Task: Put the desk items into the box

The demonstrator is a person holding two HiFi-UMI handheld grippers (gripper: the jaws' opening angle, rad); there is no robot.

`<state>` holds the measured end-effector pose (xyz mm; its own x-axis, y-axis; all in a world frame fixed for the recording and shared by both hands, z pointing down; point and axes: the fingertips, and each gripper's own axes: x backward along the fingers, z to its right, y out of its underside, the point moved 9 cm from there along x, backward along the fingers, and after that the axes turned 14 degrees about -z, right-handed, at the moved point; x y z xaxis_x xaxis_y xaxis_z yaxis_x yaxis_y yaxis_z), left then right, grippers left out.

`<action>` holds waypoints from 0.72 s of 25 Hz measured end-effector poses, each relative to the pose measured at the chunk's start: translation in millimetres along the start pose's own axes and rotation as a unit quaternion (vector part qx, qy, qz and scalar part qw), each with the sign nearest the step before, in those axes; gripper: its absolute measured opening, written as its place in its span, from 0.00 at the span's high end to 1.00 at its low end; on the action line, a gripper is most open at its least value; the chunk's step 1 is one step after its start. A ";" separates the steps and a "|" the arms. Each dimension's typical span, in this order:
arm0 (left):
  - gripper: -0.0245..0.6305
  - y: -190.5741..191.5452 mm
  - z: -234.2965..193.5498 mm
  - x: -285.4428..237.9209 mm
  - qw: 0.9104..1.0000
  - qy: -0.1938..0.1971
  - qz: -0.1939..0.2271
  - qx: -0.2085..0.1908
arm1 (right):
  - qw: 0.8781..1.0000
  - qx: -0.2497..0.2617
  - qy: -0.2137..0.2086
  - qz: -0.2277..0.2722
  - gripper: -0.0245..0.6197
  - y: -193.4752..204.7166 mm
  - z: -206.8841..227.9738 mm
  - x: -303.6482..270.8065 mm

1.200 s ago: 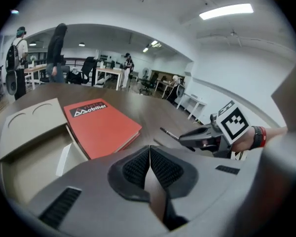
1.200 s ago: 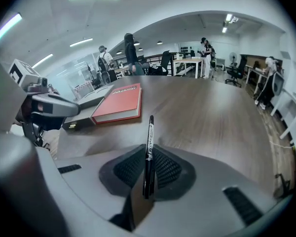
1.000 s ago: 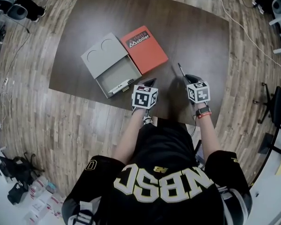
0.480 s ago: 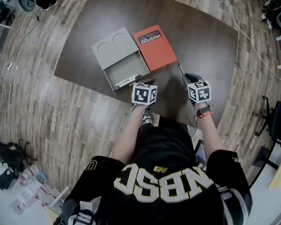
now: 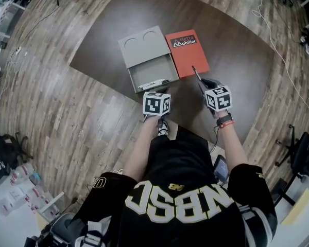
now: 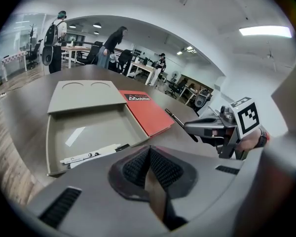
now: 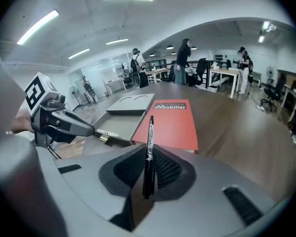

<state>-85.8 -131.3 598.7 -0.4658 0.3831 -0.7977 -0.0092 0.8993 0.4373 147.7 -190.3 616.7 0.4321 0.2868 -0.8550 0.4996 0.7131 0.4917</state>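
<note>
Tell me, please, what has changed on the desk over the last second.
The left hand-held gripper and right hand-held gripper advanced toward the grey box and red booklet. Unchanged: black pen still gripped by the right, left jaws shut and empty, white marker in the box.

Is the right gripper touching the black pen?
Touching. In the right gripper view, the right gripper is shut on the black pen, pads pressing both sides.

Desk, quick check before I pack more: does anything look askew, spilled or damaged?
Nothing stands out. The box lies open with a white pen inside, the red booklet lies flat beside it, and the right gripper grips a black pen. Nothing looks spilled or damaged.
</note>
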 end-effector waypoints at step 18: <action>0.94 31.1 -69.1 48.5 0.995 -0.062 0.029 0.067 | 0.977 0.193 -0.084 -0.036 0.88 -102.5 -79.8 -85.0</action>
<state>-169.8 -99.4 602.4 -0.3499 0.4501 -0.8216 0.1368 0.8921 0.4305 -0.2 -236.7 625.9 0.4871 0.1130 -0.8660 0.7646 0.4241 0.4854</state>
